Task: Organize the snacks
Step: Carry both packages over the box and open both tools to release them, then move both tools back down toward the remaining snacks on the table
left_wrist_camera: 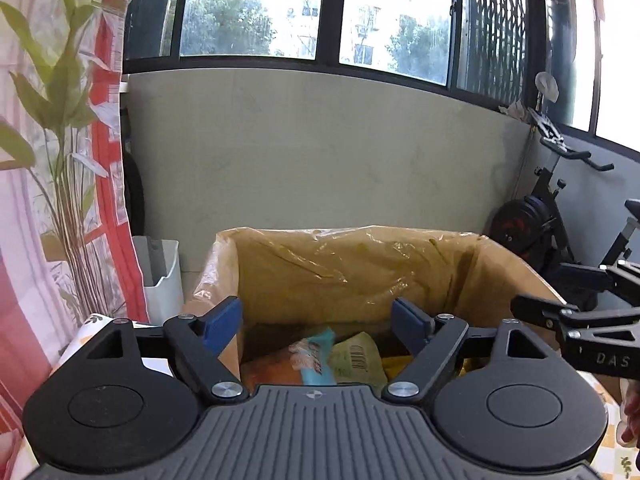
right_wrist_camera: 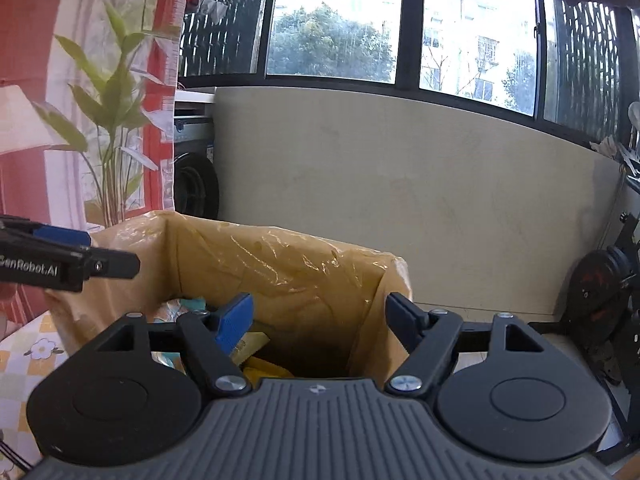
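Note:
A cardboard box lined with yellowish plastic (left_wrist_camera: 352,268) stands right in front of both grippers; it also shows in the right wrist view (right_wrist_camera: 280,264). Inside lie several snack packets: a blue and white one (left_wrist_camera: 316,356), a pale green one with a barcode (left_wrist_camera: 358,358), an orange one (left_wrist_camera: 272,372), and yellow ones (right_wrist_camera: 256,350). My left gripper (left_wrist_camera: 318,322) is open and empty over the box's near left part. My right gripper (right_wrist_camera: 320,320) is open and empty over the near right part. Each gripper shows at the edge of the other's view.
A floral tablecloth (right_wrist_camera: 28,356) covers the table under the box. A white bin (left_wrist_camera: 162,280) and a curtain with a plant (left_wrist_camera: 68,160) stand left. An exercise bike (left_wrist_camera: 552,216) stands right. A grey wall (left_wrist_camera: 320,152) and windows are behind.

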Available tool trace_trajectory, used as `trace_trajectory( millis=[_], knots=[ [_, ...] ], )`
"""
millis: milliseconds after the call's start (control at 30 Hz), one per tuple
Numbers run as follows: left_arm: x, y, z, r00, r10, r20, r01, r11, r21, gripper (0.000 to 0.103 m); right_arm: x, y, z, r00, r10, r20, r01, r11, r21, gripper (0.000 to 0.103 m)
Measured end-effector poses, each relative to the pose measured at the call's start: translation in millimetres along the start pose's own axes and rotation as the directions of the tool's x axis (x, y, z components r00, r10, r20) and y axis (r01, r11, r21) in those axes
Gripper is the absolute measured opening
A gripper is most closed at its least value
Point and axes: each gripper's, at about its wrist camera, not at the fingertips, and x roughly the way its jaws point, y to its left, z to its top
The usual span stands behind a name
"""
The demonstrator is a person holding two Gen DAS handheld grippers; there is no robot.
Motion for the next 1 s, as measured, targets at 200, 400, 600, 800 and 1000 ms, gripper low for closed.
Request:
trace_trajectory(
  millis=[200,400,600,800,1000],
  knots=[
    [-35,0,-7,0.999,0.011,0.031,-0.011,1.0,0.02,0.083,-34,1,-12,0.999,0.036,0.002,-0.036,0.999,-0.012,0.081],
    [-67,15,-33,1.0,0.017,0.023,-0.017,1.0,-0.001,0.083,-62,7,-30,0.997,0.072,-0.002,-0.072,0.997,0.004,0.086],
    [-97,30,-69,0.996,0.074,0.041,-0.076,0.997,0.032,0.083,-80,21,-57,0.996,0.078,-0.032,-0.079,0.996,-0.03,0.088],
    [-110,45,-99,0.995,0.101,0.024,-0.102,0.995,0.018,0.083,-91,28,-88,0.992,0.105,-0.065,-0.106,0.994,0.001,0.089],
    [-112,50,-124,0.994,0.106,-0.001,-0.106,0.994,-0.003,0.083,-95,33,-119,0.985,0.134,-0.111,-0.132,0.991,0.021,0.089]
  ],
)
